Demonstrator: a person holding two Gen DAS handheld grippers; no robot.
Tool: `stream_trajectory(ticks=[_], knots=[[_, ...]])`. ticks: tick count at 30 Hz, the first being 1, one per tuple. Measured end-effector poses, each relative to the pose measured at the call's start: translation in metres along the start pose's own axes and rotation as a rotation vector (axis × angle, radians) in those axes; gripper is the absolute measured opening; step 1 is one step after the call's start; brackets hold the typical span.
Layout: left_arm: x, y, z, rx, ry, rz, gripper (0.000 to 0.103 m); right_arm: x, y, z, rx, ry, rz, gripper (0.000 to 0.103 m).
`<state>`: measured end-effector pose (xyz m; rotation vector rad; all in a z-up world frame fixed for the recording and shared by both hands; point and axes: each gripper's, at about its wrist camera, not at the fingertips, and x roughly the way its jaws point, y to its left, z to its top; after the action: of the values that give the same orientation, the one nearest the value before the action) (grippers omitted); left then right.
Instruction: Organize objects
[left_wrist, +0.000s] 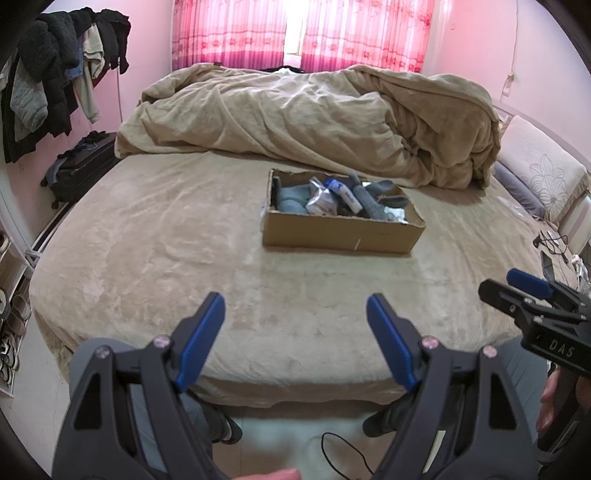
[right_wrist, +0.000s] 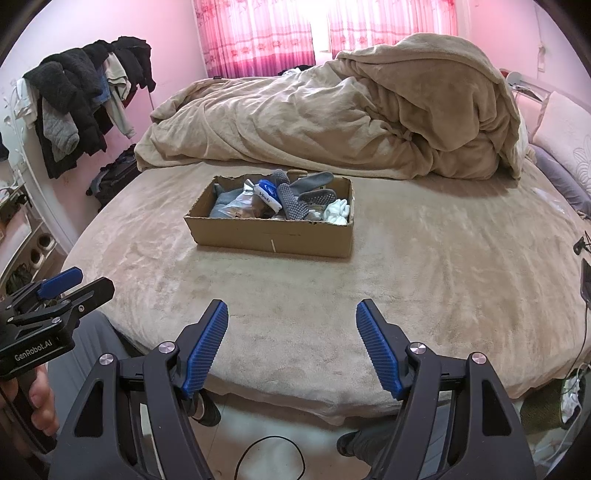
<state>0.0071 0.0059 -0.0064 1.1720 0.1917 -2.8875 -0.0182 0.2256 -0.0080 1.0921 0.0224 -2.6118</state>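
A shallow cardboard box (left_wrist: 341, 232) (right_wrist: 271, 236) sits in the middle of the bed. It holds grey grip socks (right_wrist: 293, 201), a white sock bundle (right_wrist: 338, 211), a blue-and-white tube (left_wrist: 345, 192) (right_wrist: 267, 192) and a clear plastic bag (right_wrist: 240, 205). My left gripper (left_wrist: 295, 306) is open and empty above the bed's near edge, well short of the box. My right gripper (right_wrist: 291, 312) is open and empty, also short of the box. Each gripper shows at the side of the other's view.
A rumpled beige duvet (left_wrist: 314, 118) is heaped across the far half of the bed. Pillows (left_wrist: 543, 173) lie at the right. Clothes hang on a rack (left_wrist: 55, 81) at the left above a dark suitcase (left_wrist: 83, 166). Cables (left_wrist: 554, 243) lie at the bed's right edge.
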Motion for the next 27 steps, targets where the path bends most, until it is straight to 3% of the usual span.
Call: stream_trajectory(ticks=[15, 19, 27], knots=[[0.0007, -0.0004, -0.0002, -0.001, 0.005, -0.004, 0.081, 0.0001, -0.0003, -0.0004, -0.001, 0.000, 0.000, 0.079], [0.0004, -0.0002, 0.0000, -0.004, 0.002, -0.009, 0.094, 0.0001, -0.0007, -0.0001, -0.001, 0.000, 0.001, 0.079], [0.0004, -0.0001, 0.0005, -0.003, -0.004, -0.013, 0.094, -0.0001, 0.0002, -0.0001, 0.000, -0.002, 0.001, 0.079]])
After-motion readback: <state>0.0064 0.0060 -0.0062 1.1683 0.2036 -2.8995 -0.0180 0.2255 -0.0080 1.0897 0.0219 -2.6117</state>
